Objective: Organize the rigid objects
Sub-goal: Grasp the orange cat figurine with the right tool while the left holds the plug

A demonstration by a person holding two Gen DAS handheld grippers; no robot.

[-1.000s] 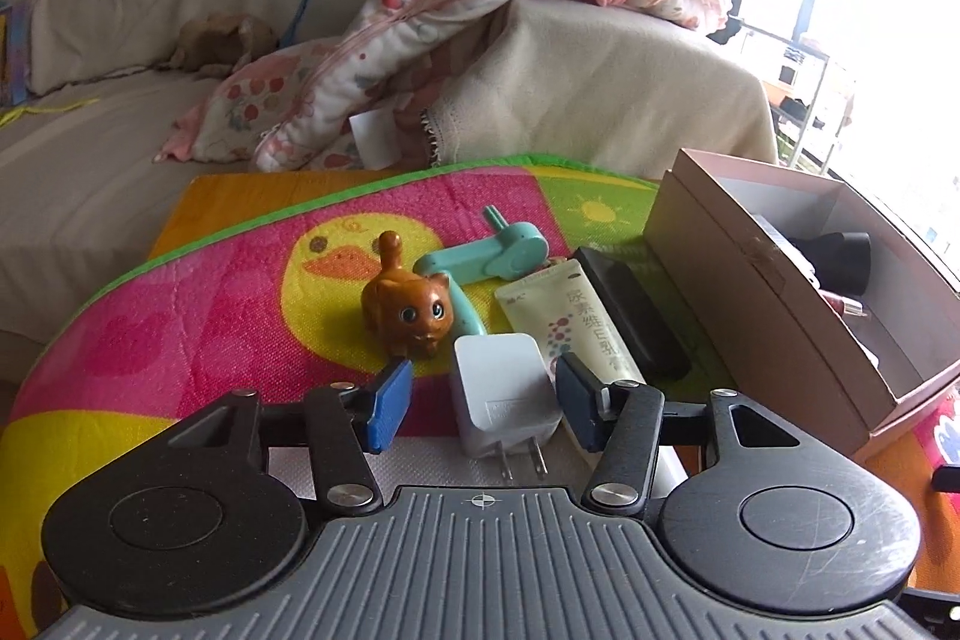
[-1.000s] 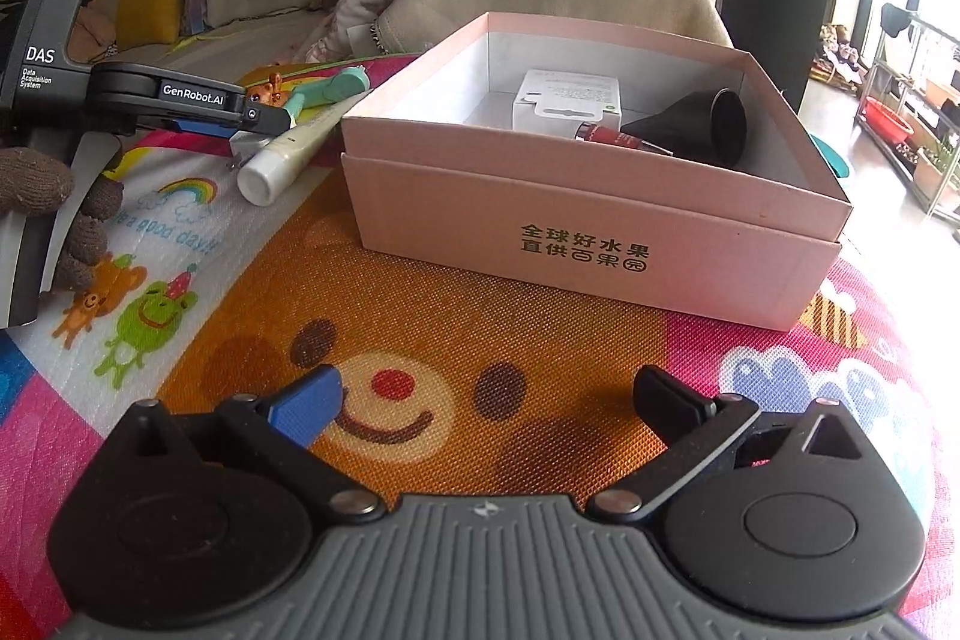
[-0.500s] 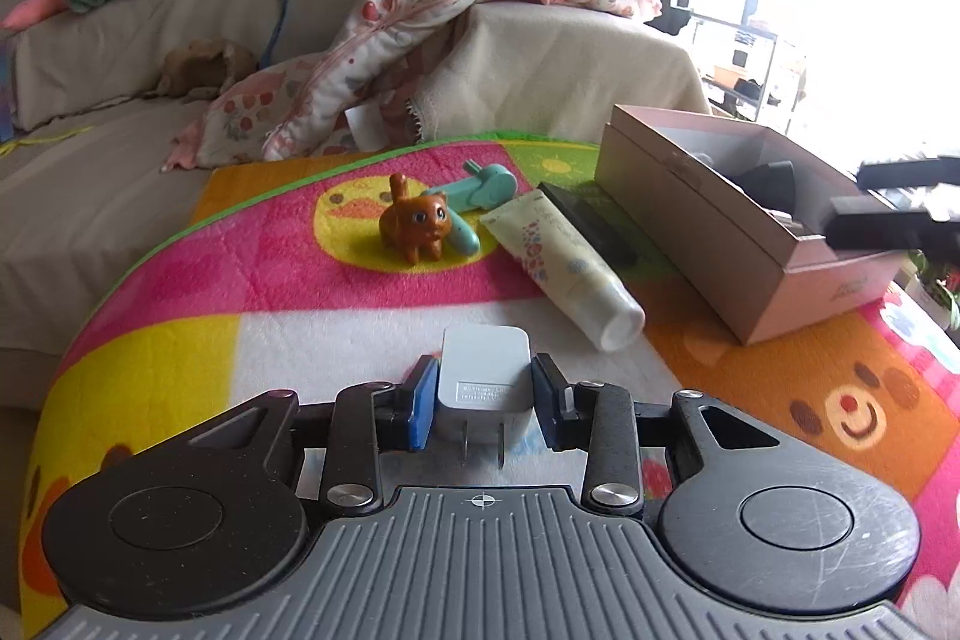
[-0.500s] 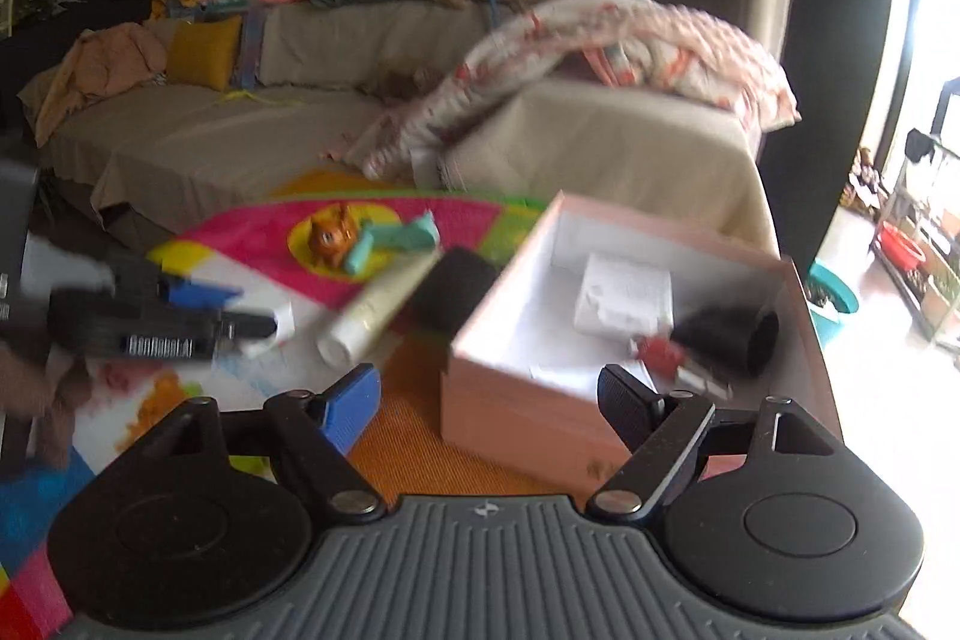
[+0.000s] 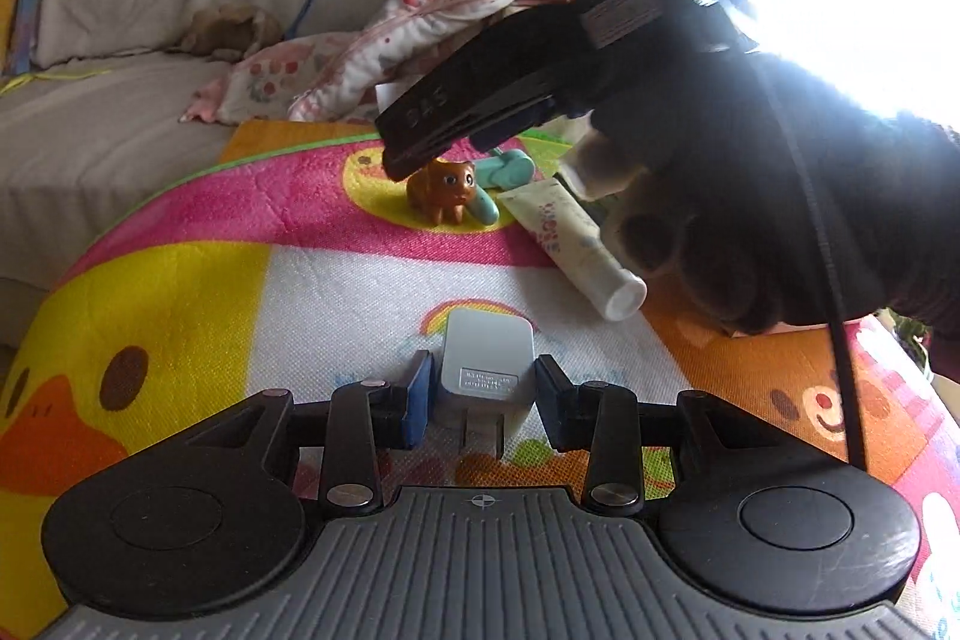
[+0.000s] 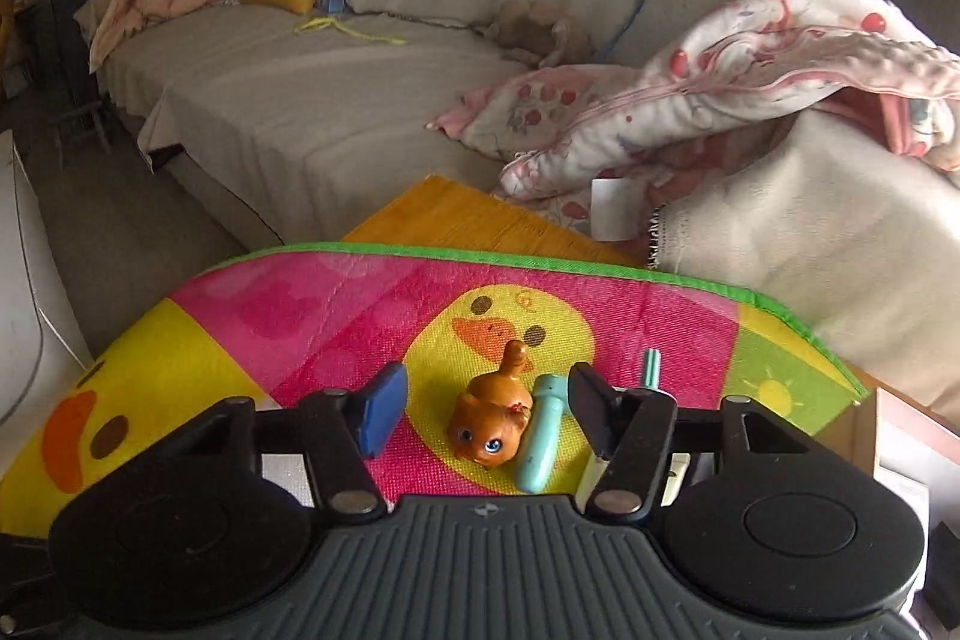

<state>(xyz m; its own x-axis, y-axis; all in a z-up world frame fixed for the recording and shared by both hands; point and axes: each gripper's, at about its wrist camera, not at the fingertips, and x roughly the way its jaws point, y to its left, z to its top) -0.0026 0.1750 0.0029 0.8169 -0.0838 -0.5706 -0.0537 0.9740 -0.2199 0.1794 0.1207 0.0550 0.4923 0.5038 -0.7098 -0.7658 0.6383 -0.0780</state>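
Note:
A white plug charger (image 5: 489, 352) rests on the colourful play mat (image 5: 240, 310) between the blue pads of my left gripper (image 5: 483, 388). Its jaws are opening and a thin gap shows on each side of the charger. Farther back, an orange cat figurine (image 5: 444, 196) stands against a teal toy (image 5: 510, 169), next to a white cream tube (image 5: 570, 244). My right gripper (image 6: 483, 400) hangs over the cat figurine (image 6: 492, 424) and the teal toy (image 6: 543, 436). Both lie between its closing jaws, and neither pad touches them.
A gloved hand (image 5: 750, 196) holding the right gripper fills the upper right of the left wrist view and hides the pink box. A sofa (image 6: 312, 100) with a crumpled blanket (image 6: 750, 70) runs behind the mat's green edge (image 6: 540, 259). Bare mat lies to the left.
My left gripper closed on the charger, drew it back to the near part of the mat, then loosened. My right gripper swung from the box to above the cat figurine, its jaws narrowing.

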